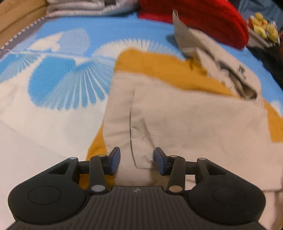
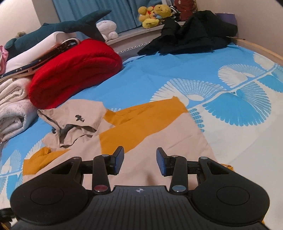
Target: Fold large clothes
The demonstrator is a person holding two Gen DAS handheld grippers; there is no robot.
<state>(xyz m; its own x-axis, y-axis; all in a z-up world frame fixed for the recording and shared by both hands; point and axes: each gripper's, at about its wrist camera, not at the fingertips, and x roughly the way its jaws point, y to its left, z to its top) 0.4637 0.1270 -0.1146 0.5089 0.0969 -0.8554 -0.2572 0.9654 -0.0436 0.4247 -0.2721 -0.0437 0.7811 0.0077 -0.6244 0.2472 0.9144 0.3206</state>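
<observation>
Jacket [image 2: 159, 141], beige with mustard-yellow panels, lies partly folded on a bed sheet [image 2: 176, 70] printed blue and white with fan shapes. Collar end with a small dark logo sits toward the red blanket [image 2: 76, 70]. Left gripper [image 1: 137, 160]: jaws spread, hanging just over a beige fold with a seam edge running between the blue pads; no pinch visible. Right gripper [image 2: 139, 161]: jaws spread above beige cloth, nothing caught. Dark clothes [image 2: 191, 35] heaped at the far corner, well apart. Yellow plush toys [image 2: 152, 15] on the ledge behind.
</observation>
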